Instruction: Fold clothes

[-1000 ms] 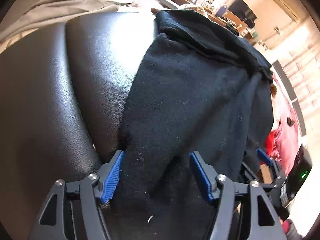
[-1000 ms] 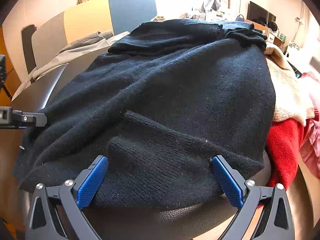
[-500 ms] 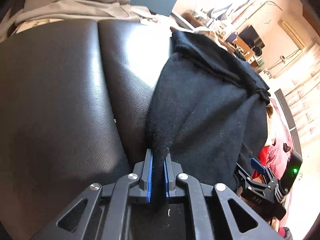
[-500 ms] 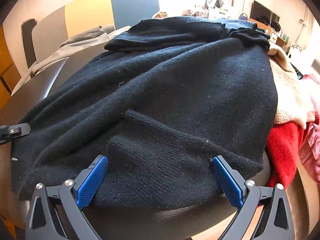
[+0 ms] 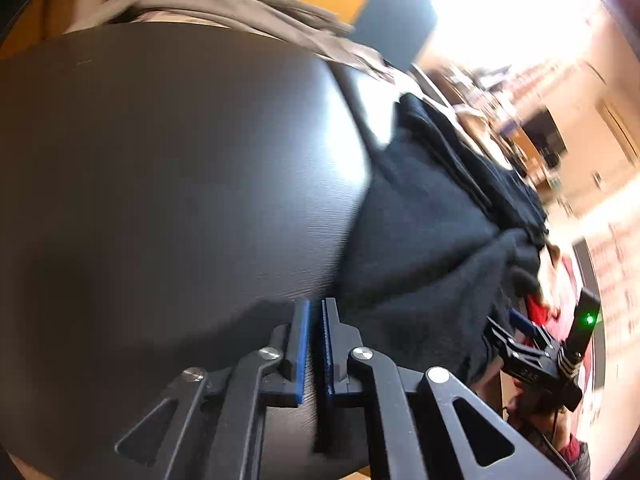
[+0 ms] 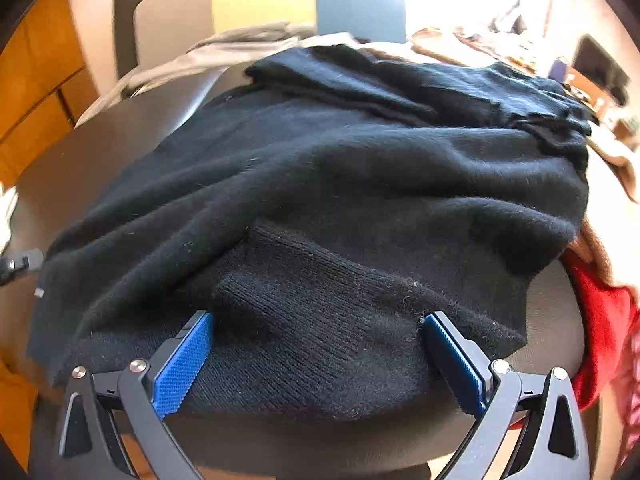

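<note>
**Black sweater on dark leather, one tool closed, one wide**

Black knit covers most of what we see from the right wrist: the sweater lies spread and rumpled across a dark leather seat, its ribbed hem nearest us. Our right tool stands wide, blue pads on either side of that hem and touching the knit, gripping nothing. The sweater's near edge runs along the seat's front rim; its right side stops just beside a red garment and a cream one.

From the left wrist, motion blur softens everything. Our left tool has its pads drawn almost together, only a thin slit between them; we see no cloth in that slit, and the sweater's left edge lies just to the tool's right. Bare leather opens wide to the left and ahead. A grey garment is draped along the far edge.
</note>
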`<state>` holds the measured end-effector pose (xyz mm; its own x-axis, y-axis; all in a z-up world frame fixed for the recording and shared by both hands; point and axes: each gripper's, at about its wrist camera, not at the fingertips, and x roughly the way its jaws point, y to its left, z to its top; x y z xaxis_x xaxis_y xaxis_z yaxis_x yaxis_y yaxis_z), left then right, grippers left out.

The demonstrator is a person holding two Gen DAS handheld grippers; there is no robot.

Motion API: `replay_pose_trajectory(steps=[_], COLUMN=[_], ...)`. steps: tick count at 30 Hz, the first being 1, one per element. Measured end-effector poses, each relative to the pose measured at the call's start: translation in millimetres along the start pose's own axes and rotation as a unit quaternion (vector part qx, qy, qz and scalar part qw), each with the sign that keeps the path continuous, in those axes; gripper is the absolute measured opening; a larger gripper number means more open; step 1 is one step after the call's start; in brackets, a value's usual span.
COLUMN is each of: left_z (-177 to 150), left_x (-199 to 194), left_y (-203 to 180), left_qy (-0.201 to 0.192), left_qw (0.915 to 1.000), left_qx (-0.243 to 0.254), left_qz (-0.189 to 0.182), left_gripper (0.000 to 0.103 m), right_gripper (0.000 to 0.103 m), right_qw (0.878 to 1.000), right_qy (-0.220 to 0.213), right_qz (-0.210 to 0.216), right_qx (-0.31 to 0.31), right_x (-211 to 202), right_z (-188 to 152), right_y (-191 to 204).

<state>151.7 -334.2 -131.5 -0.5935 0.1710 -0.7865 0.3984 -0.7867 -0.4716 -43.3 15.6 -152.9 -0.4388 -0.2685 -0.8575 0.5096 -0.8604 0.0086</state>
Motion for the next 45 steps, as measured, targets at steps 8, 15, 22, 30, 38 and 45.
replay_pose_trajectory(steps=[8,15,22,30,38,45], left_z=[34,78,126,151,134,133], left_x=[-21,14,120,233,284,298], left_y=[-30,-159,-250,-317,-332,-323], left_qy=[-0.061,-0.077,0.074,0.226,0.283,0.287], left_qw=[0.9897,0.9392,0.9539,0.9293,0.9255,0.9324], left_qx=[0.116,0.333,0.243,0.091,0.031,-0.019], left_qz=[0.058,0.028,-0.16,-0.278,-0.25,-0.219], left_gripper=[0.017,0.018,0.019,0.028,0.036,0.029], right_gripper=[0.103,0.103,0.103,0.103,0.103,0.103], right_qw=[0.998,0.998,0.999,0.997,0.994,0.993], right_qy=[0.058,-0.034,-0.012,-0.073,-0.106,-0.114], right_qz=[0.017,-0.002,-0.005,-0.016,-0.007,-0.003], right_qx=[-0.01,0.044,0.039,0.028,0.014,0.01], right_x=[-17,-49,-5,5,0,1], right_z=[-25,-8,-9,-17,-26,-26], right_y=[-19,-42,-29,-25,-20,-20])
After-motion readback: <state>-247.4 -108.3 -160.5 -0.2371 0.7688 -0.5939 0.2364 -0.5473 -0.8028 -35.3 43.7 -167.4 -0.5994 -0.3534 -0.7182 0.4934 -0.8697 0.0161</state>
